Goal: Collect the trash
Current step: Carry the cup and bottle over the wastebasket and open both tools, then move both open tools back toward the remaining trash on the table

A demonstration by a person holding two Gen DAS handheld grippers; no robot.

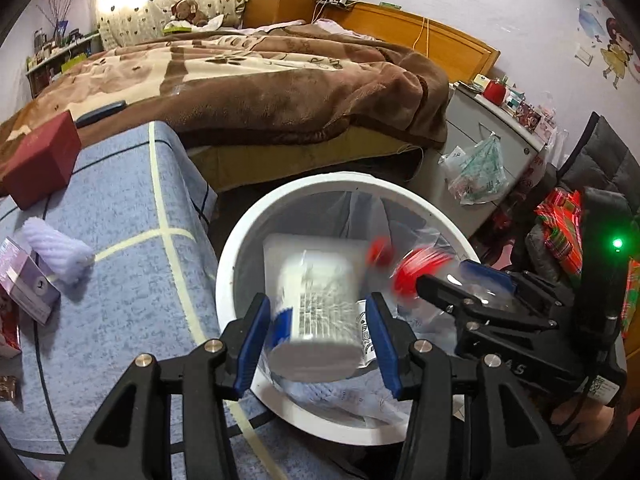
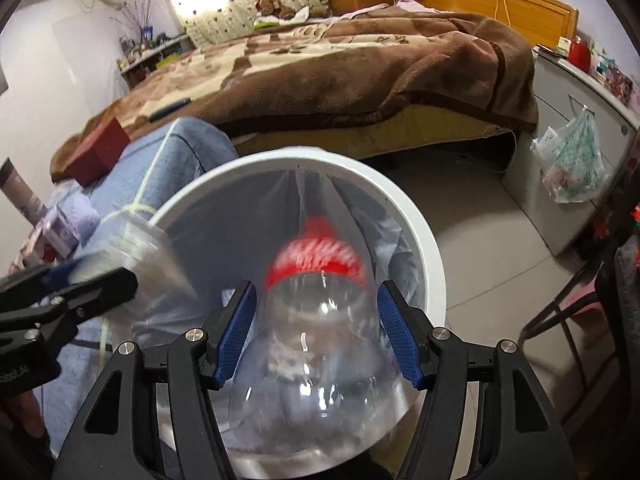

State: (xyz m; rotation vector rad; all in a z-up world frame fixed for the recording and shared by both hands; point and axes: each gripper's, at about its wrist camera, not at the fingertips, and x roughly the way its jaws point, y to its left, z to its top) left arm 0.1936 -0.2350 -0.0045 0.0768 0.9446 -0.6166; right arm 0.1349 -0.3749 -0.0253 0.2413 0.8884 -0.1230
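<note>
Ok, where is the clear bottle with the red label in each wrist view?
Left wrist: clear bottle, right of centre, blurred, over the white bin between the right gripper fingers.
Right wrist: bottle at lower centre, between the blue pads.
Shared landmark: the bin's white rim, with the brown blanket behind.

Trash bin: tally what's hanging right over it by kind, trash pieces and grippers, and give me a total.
White container: 1
Clear bottle with red label: 1
Grippers: 2 (left gripper, right gripper)
Total: 4
</note>
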